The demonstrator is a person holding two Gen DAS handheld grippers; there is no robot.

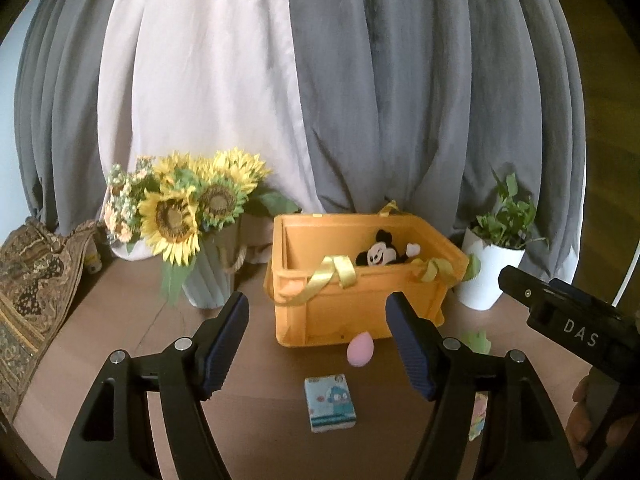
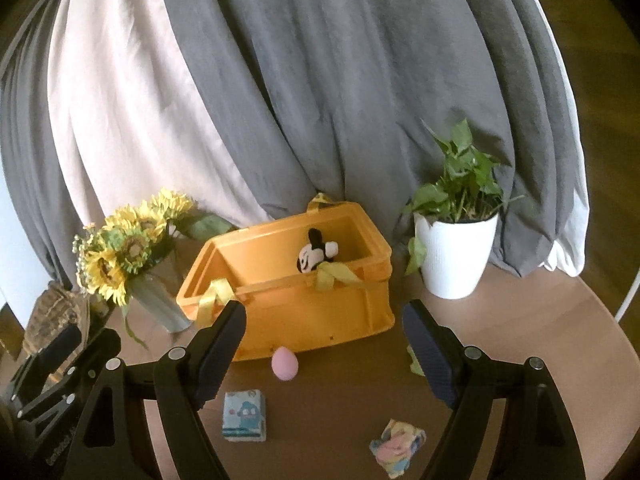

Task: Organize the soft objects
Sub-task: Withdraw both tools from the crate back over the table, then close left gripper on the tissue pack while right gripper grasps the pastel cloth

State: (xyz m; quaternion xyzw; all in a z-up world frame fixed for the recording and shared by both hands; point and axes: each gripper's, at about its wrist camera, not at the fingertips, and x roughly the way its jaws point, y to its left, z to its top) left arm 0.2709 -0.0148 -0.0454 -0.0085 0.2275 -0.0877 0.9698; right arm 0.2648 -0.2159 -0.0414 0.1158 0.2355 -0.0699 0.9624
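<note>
An orange crate (image 1: 352, 304) (image 2: 304, 312) with yellow ribbons stands mid-table and holds a Mickey plush (image 1: 382, 255) (image 2: 316, 256). In front of it lie a pink egg-shaped sponge (image 1: 360, 348) (image 2: 285, 363), a blue tissue pack (image 1: 330, 402) (image 2: 244, 416) and a pastel folded cloth (image 2: 397, 449), whose edge shows in the left wrist view (image 1: 479, 416). A green soft piece (image 1: 476, 340) (image 2: 414, 362) lies right of the crate. My left gripper (image 1: 316, 344) is open and empty above the sponge and pack. My right gripper (image 2: 324, 352) is open and empty, short of the crate.
A vase of sunflowers (image 1: 192, 216) (image 2: 128, 256) stands left of the crate. A white potted plant (image 1: 492, 264) (image 2: 456, 252) stands to its right. Grey and white curtains (image 1: 320, 80) hang behind. A patterned cloth (image 1: 32, 280) lies at far left. The right gripper's body (image 1: 568, 320) shows in the left view.
</note>
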